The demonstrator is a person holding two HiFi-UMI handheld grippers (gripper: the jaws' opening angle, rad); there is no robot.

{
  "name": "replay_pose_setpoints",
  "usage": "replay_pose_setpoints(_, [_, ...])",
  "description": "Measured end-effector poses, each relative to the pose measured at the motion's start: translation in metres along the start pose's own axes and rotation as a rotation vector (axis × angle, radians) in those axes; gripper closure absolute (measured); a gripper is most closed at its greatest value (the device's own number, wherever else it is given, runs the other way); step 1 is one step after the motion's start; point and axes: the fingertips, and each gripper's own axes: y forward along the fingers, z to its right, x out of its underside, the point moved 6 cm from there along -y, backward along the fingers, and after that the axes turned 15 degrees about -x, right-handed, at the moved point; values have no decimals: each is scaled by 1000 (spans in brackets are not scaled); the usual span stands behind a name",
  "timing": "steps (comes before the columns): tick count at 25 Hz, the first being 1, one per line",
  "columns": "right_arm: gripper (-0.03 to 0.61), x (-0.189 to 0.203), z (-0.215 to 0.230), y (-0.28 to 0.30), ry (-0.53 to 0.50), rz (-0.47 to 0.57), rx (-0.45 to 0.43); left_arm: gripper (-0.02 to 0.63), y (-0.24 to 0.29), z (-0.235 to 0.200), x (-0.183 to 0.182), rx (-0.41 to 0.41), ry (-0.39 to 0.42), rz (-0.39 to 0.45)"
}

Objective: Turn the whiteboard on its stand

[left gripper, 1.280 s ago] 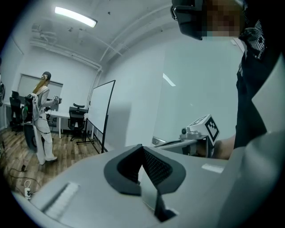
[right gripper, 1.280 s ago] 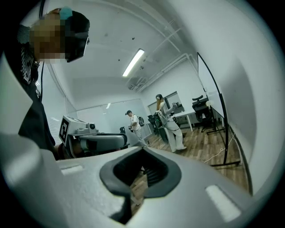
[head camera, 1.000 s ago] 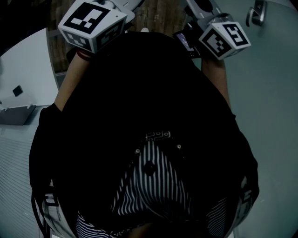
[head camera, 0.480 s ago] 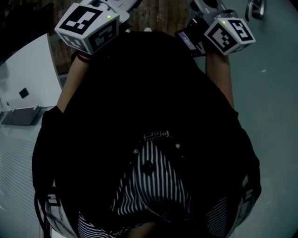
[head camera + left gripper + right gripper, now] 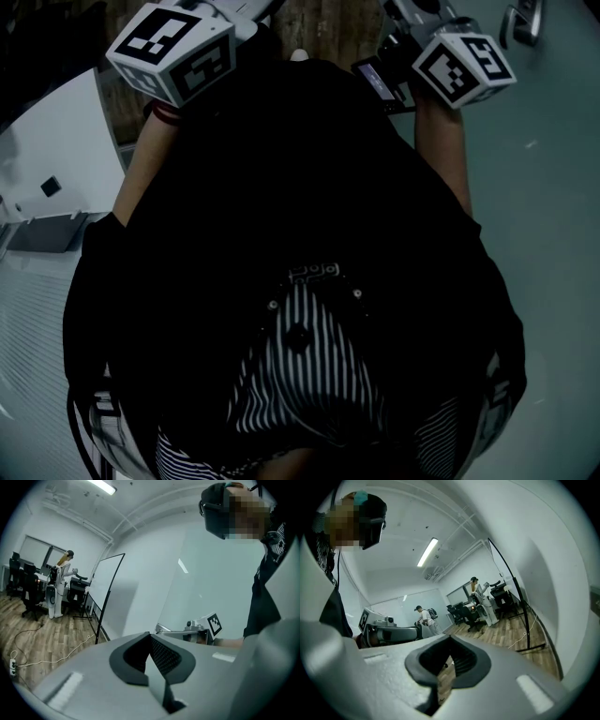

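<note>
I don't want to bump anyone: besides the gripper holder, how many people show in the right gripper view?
2: a person wearing a dark backpack, far back, left of centre; a person in pale clothing, nearer, right of centre. Others may be hidden.

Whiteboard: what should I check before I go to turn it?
1. Left tool gripping: not ok, jaws together on nothing.
2. Right tool gripping: not ok, likewise.
3. Whiteboard touched: not ok, it stands apart from both tools.
4. Floor by its stand: not ok, a white cable lies there.
5. Bystander clear: ok, well beyond the board.
6. Stand locked: cannot tell.
</note>
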Motion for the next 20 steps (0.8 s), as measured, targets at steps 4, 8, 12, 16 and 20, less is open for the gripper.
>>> replay_pose_setpoints(4, [577,-1,-4,-4,-39,13,28,620,3,-3,1,11,16,16])
replay_pose_setpoints(8, [577,-8,-2,-8,-38,21,53,620,14,0,-13,50,31,39])
replay_pose_setpoints(12, [577,-11,1,-14,-52,36,71,620,20,9,-13,92,62,36])
replay_pose_setpoints(16, [577,-14,1,-13,-76,45,86,620,24,8,-11,110,76,24])
replay_pose_setpoints(20, [577,-10,-2,-15,-83,52,99,620,28,11,-11,126,98,39])
